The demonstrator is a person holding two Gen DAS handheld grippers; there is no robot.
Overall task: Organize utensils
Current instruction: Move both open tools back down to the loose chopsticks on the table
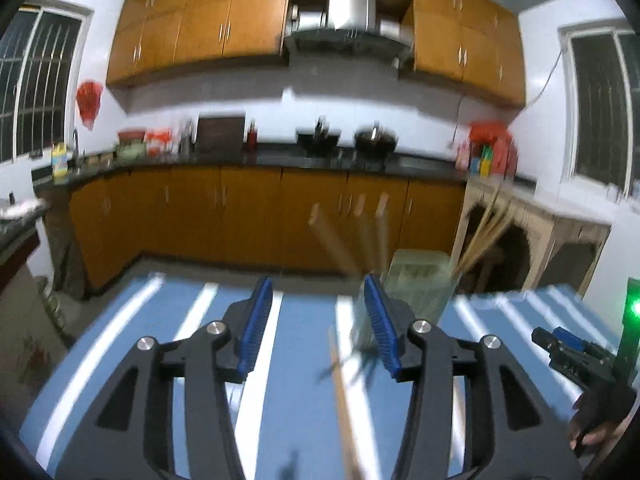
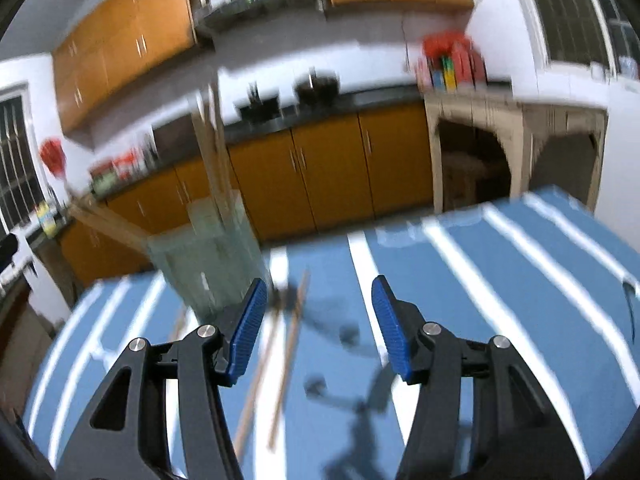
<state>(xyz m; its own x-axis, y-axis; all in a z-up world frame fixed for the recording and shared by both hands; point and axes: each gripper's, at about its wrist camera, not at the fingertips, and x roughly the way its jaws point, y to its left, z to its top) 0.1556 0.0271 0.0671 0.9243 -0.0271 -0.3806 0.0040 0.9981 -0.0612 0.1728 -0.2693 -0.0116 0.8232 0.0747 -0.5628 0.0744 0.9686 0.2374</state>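
On striped tablecloth point(image 2: 500, 280), unlabelled glass point(image 2: 208, 264)

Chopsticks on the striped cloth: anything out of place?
Yes. Two loose chopsticks lie flat on the blue striped tablecloth, beside the clear glass holder rather than in it. Others stand in the holder, leaning apart. Both claws are open and empty. Motion blur hides finer detail.

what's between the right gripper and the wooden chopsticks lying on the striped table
Nothing visible. The loose wooden chopsticks lie on bare blue-and-white striped cloth just ahead of the open right gripper; the clear glass holder stands off to their left.
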